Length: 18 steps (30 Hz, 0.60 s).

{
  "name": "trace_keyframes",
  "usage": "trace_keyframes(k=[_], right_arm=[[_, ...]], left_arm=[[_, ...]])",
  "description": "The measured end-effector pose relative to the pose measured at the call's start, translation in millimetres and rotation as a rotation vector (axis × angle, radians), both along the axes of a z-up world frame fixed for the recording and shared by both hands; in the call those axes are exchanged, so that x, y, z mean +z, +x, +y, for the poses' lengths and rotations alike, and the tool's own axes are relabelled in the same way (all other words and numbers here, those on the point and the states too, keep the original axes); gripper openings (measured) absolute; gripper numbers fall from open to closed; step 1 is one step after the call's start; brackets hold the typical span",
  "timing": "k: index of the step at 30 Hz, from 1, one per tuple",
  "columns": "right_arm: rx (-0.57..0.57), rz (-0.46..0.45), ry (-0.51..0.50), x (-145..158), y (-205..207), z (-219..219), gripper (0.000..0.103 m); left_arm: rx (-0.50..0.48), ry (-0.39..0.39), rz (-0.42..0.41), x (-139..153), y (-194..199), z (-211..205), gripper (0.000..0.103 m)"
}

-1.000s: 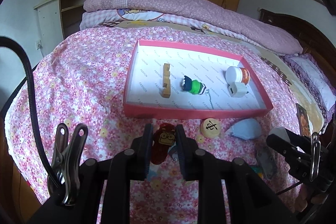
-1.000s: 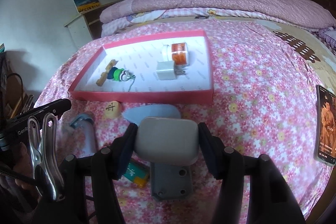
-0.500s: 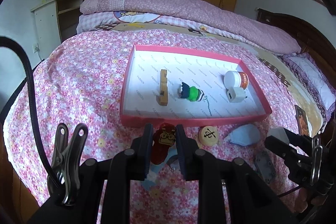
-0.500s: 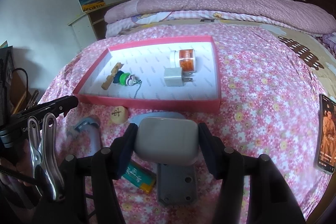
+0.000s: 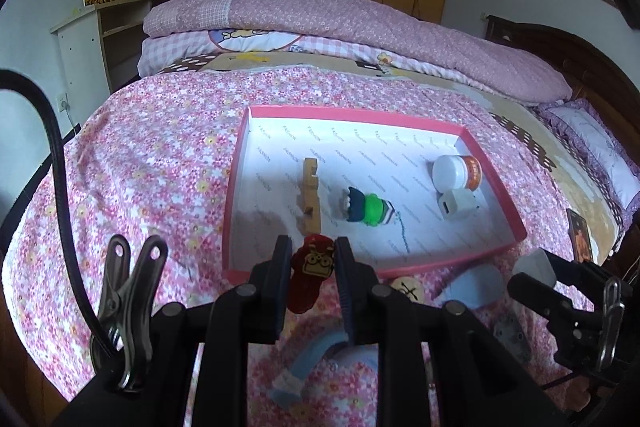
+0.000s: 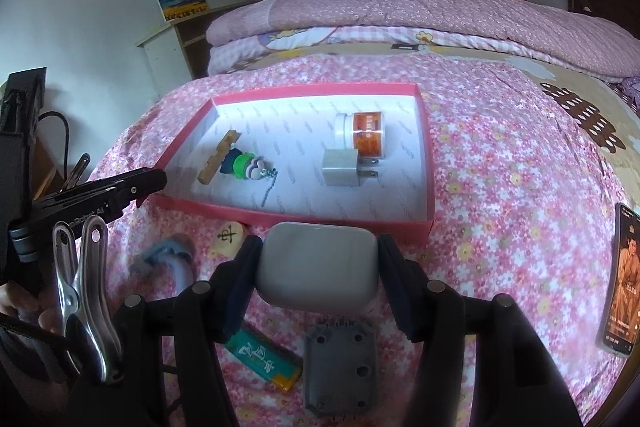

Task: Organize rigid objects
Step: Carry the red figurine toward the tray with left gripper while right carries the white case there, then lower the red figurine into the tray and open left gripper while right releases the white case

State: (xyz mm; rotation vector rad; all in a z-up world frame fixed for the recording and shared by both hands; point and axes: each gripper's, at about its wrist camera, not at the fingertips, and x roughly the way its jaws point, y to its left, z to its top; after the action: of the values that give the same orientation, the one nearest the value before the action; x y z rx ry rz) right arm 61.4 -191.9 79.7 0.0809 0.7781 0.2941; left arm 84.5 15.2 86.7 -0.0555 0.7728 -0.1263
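Observation:
My left gripper (image 5: 311,267) is shut on a red monkey figure (image 5: 310,277) and holds it above the near rim of the pink tray (image 5: 236,163). My right gripper (image 6: 318,267) is shut on a grey rounded case (image 6: 318,273), held above the bedspread just in front of the tray (image 6: 426,163). In the tray lie a wooden block (image 5: 309,195), a green and blue doll (image 5: 366,209), a white charger (image 5: 456,203) and a white and orange jar (image 5: 456,169).
On the flowered bedspread in front of the tray lie a round wooden chess piece (image 6: 229,235), a pale blue piece (image 5: 474,285), a grey plate with holes (image 6: 340,371), a green lighter (image 6: 262,359) and a blue-grey tool (image 6: 168,259). A phone (image 6: 622,279) lies at the right.
Both grippers have risen and moved forward toward the tray with their objects. The monkey figure now hangs over the tray's near rim.

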Motion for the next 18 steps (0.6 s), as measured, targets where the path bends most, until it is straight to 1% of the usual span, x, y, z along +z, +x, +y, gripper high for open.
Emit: trace_keyframes(k=[11, 18], right_arm=[[-0.006, -0.002, -0.007, 6, 28, 2, 0.059], [0.005, 0.013, -0.02, 4, 46, 12, 0.059]], left_arm=[[0.029, 0.003, 0.023, -9, 37, 4, 0.022], [0.032, 0.009, 0.046, -20, 47, 5, 0.022]])
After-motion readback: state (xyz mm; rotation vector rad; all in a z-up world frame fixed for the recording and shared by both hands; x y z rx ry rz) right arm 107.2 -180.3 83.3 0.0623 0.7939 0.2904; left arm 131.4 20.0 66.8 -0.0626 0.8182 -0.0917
